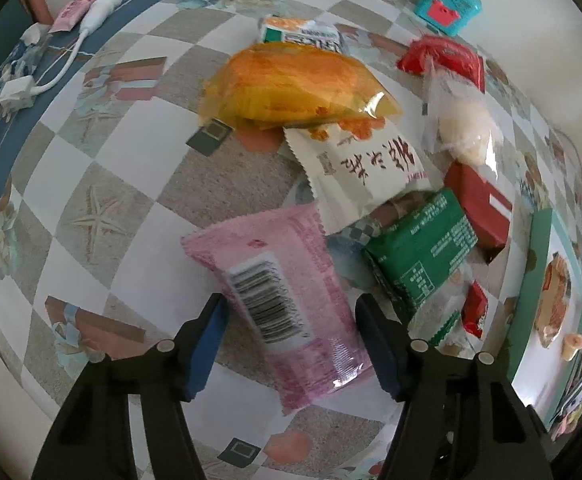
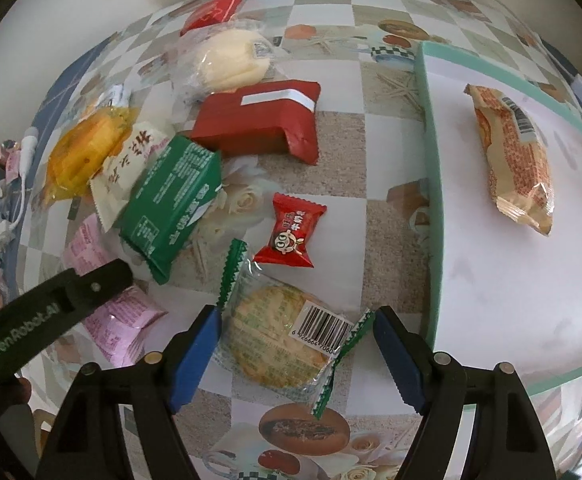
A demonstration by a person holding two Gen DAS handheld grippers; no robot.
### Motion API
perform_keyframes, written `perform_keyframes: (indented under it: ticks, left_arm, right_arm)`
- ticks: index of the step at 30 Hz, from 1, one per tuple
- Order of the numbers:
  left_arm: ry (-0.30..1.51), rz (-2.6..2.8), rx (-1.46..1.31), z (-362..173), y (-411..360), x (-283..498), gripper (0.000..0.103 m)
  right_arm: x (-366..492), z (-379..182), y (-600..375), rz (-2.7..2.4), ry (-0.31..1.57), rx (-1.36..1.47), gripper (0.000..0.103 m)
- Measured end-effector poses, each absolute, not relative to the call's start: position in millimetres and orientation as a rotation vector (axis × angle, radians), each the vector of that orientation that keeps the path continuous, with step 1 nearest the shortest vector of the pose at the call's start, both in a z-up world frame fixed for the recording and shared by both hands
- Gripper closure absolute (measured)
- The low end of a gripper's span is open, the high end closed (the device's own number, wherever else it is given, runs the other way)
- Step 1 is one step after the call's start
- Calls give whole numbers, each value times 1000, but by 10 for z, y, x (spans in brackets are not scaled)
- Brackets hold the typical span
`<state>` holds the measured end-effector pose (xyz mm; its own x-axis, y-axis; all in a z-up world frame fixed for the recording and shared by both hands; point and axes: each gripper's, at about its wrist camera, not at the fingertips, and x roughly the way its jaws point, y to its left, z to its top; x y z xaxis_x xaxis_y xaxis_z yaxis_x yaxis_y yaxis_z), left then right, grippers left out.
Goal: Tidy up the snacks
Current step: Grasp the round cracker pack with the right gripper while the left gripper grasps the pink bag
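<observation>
Pink packet [image 1: 287,308] fills left view; tray [image 2: 431,184] shows only right.

A wrapped round cracker [image 2: 279,336] lies on the counter [image 2: 387,152] between the fingers of the right gripper [image 2: 297,356], with a small candy [image 2: 291,232] just behind it. To its right sits a tray [image 2: 429,160] holding a long snack packet [image 2: 515,156]. Left of the candy, a flat biscuit pack [image 2: 171,204] overlaps a boxy packet [image 2: 259,120], and a bun [image 2: 227,60] lies behind that.
</observation>
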<state>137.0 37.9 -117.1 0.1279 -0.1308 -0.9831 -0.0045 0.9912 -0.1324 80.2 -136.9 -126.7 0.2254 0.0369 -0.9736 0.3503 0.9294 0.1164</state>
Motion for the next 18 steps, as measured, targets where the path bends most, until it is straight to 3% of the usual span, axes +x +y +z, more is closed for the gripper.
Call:
perform_keyframes:
  ticks: [18]
  left_arm:
    - [1435, -77, -100, -1202, 331, 1372, 36]
  right_arm:
    - [789, -1351, -935, -213, 1345, 234, 16]
